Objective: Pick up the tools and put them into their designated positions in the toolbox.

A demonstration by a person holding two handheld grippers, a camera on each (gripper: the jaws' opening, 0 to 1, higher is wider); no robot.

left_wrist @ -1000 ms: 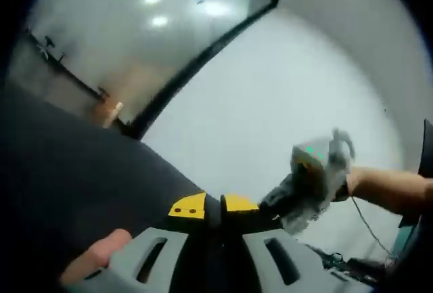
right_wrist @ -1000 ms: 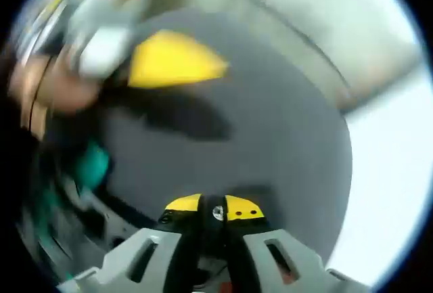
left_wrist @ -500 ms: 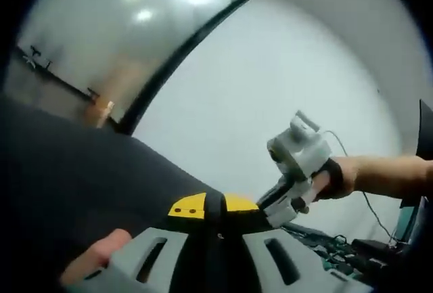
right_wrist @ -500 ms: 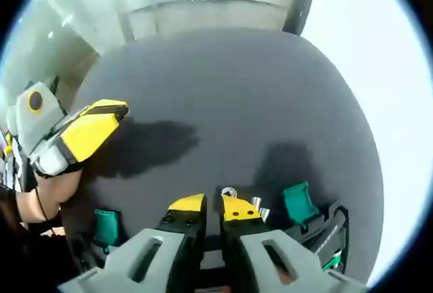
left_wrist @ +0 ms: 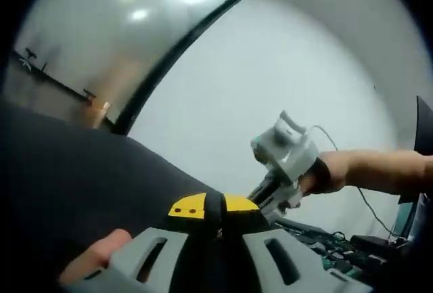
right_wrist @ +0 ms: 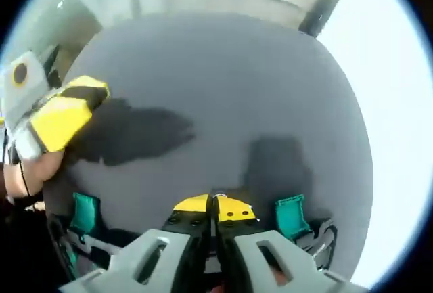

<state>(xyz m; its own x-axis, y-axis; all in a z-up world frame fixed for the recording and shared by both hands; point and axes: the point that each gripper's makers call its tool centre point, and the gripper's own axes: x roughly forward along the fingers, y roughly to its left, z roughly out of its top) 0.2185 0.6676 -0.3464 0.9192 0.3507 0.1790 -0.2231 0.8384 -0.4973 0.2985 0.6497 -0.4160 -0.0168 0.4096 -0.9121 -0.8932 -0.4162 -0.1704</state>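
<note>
my right gripper [right_wrist: 212,206] has its jaws pressed together above the toolbox [right_wrist: 298,222]; my left gripper [left_wrist: 215,206], jaws likewise together, hangs over the dark table [left_wrist: 81,185].

The black toolbox [right_wrist: 318,235] lies open on the dark grey tabletop, its near edge showing low in the right gripper view, with two teal-green latches, one [right_wrist: 291,215] at the right and one [right_wrist: 84,213] at the left, standing up from its rim. In the left gripper view, dark tools with green parts [left_wrist: 331,249] lie in a blurred row at the lower right; their kinds cannot be told.
</note>
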